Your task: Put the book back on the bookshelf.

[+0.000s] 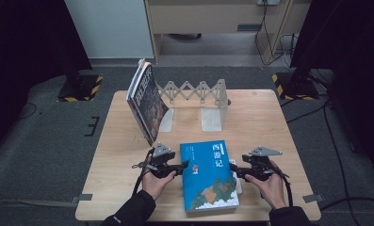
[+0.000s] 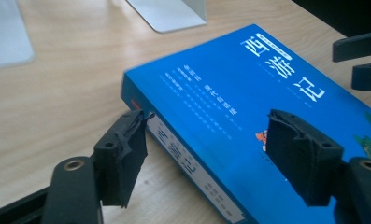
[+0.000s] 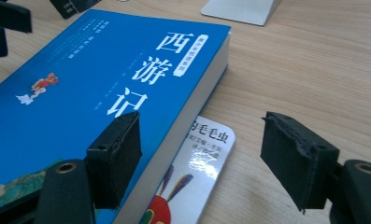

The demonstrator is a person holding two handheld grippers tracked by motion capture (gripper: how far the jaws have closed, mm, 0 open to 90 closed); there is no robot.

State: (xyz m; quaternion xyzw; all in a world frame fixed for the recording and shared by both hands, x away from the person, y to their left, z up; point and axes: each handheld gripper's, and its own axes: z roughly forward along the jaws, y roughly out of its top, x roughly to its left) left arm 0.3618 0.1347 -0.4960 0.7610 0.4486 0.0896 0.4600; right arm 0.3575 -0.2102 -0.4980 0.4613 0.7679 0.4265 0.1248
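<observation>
left gripper (image 1: pixel 183 165) stands with jaws apart at the spine edge of the blue book (image 1: pixel 208 174), one foam pad beside the spine, the other above the cover, neither pressing. right gripper (image 1: pixel 233 168) also stands apart, straddling the page edge without pinching. the book lies flat near the front of the pale wooden table (image 1: pixel 269 117). the right gripper view reveals a thin glossy booklet (image 3: pixel 197 172) tucked under the book. the high view adds a metal accordion bookend (image 1: pixel 199 101) with dark books (image 1: pixel 146 101) leaning on it.
</observation>
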